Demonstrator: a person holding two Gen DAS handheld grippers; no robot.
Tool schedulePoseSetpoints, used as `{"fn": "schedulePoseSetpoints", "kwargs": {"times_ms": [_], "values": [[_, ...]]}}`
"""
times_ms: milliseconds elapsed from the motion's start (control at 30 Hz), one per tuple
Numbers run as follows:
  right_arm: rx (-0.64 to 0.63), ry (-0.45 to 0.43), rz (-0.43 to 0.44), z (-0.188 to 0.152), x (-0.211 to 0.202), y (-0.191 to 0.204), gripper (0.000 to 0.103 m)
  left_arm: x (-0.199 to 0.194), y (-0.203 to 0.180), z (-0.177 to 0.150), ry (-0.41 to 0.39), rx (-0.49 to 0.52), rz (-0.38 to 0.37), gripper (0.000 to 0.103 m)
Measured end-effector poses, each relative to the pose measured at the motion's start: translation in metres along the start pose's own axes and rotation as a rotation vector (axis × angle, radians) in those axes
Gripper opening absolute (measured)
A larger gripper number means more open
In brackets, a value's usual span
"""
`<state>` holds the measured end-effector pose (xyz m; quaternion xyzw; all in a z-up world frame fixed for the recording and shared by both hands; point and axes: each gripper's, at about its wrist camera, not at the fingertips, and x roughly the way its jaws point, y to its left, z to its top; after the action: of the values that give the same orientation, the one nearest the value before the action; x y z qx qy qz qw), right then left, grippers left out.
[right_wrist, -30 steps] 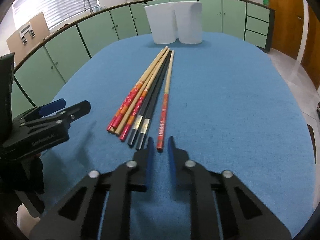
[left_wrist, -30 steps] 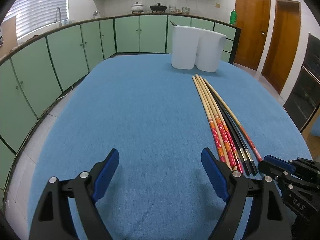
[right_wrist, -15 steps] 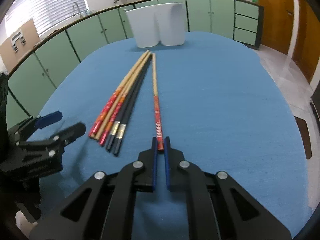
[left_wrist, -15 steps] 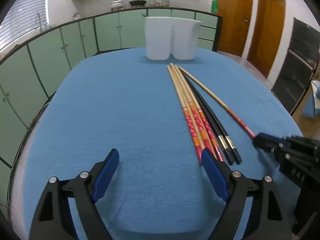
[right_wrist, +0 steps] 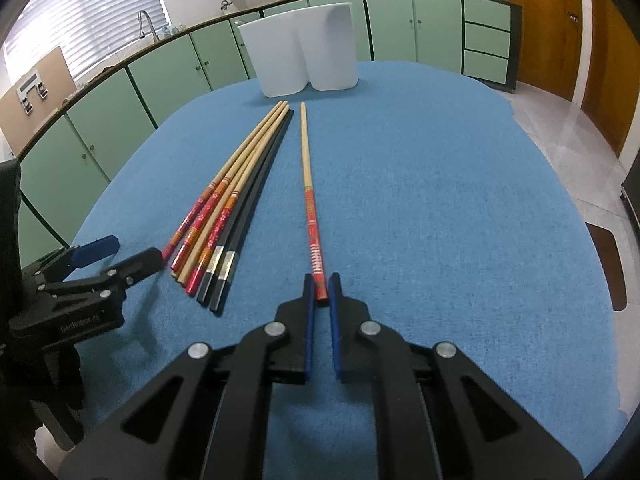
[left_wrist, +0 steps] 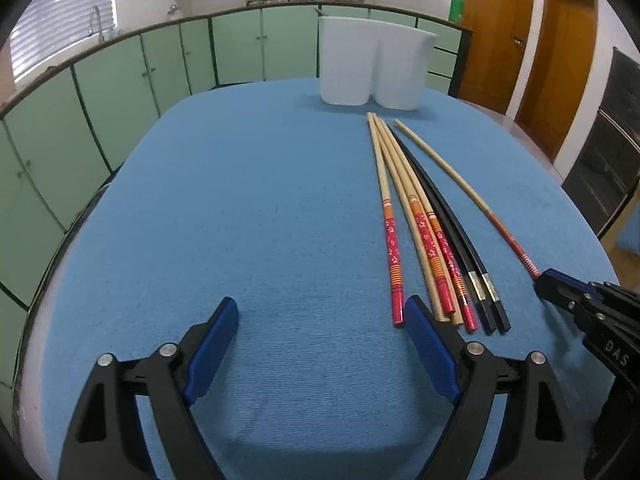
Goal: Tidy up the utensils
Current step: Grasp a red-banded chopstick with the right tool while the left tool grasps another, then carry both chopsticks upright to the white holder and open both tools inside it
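Observation:
Several chopsticks, red-patterned wooden ones and two black ones, lie bunched on the blue tablecloth. One more red-ended chopstick lies apart on their right. My right gripper is shut on its red end, low over the cloth. My left gripper stands open just left of the bunch's near ends, with nothing between its fingers. A white two-part holder stands at the table's far end.
The blue table drops off at its rounded edges on both sides. Green cabinets run behind and to the left, wooden doors stand at the right. A dark chair sits by the right edge.
The right gripper has shut on the single chopstick's red end and drawn it sideways, away from the bunch. The left gripper has stayed open and turned a little towards the chopsticks.

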<state>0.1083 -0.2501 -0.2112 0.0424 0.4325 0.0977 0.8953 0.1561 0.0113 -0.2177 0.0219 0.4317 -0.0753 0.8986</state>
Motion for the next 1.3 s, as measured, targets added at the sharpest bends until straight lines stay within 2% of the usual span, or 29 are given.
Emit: {"fn": "schedulePoseSetpoints", "kwargs": {"times_ms": [167, 267, 367, 400, 433, 533, 633, 700, 967, 1300], "values": [[-0.006, 0.0, 0.002, 0.0, 0.001, 0.002, 0.009, 0.001, -0.009, 0.0, 0.002, 0.05, 0.008, 0.081], [-0.006, 0.0, 0.014, -0.001, 0.001, 0.003, 0.012, 0.0, -0.011, 0.0, 0.0, 0.057, -0.007, 0.069], [-0.002, 0.002, 0.022, -0.001, 0.002, 0.003, 0.013, -0.001, -0.013, 0.0, -0.005, 0.065, -0.021, 0.055], [-0.001, 0.002, 0.023, -0.001, 0.002, 0.002, 0.013, -0.002, -0.012, 0.0, -0.006, 0.06, -0.031, 0.047], [-0.002, 0.002, 0.023, -0.001, 0.002, 0.002, 0.013, -0.002, -0.011, 0.001, -0.007, 0.052, -0.044, 0.035], [-0.013, 0.001, 0.007, -0.001, 0.002, 0.004, 0.012, -0.002, -0.014, 0.001, -0.008, 0.046, -0.069, 0.017], [-0.028, 0.0, -0.012, -0.001, 0.002, 0.008, 0.01, -0.003, -0.021, 0.0, -0.01, 0.07, -0.074, 0.006], [-0.032, 0.0, -0.014, -0.001, 0.002, 0.009, 0.006, -0.003, -0.024, 0.0, -0.011, 0.076, -0.072, 0.006], [-0.025, -0.024, 0.008, -0.001, -0.007, 0.01, 0.005, -0.022, -0.018, 0.002, -0.052, 0.047, -0.082, 0.006], [-0.016, -0.135, 0.033, 0.031, -0.054, 0.008, 0.005, -0.089, -0.009, 0.034, -0.224, 0.052, -0.063, 0.006]]}}
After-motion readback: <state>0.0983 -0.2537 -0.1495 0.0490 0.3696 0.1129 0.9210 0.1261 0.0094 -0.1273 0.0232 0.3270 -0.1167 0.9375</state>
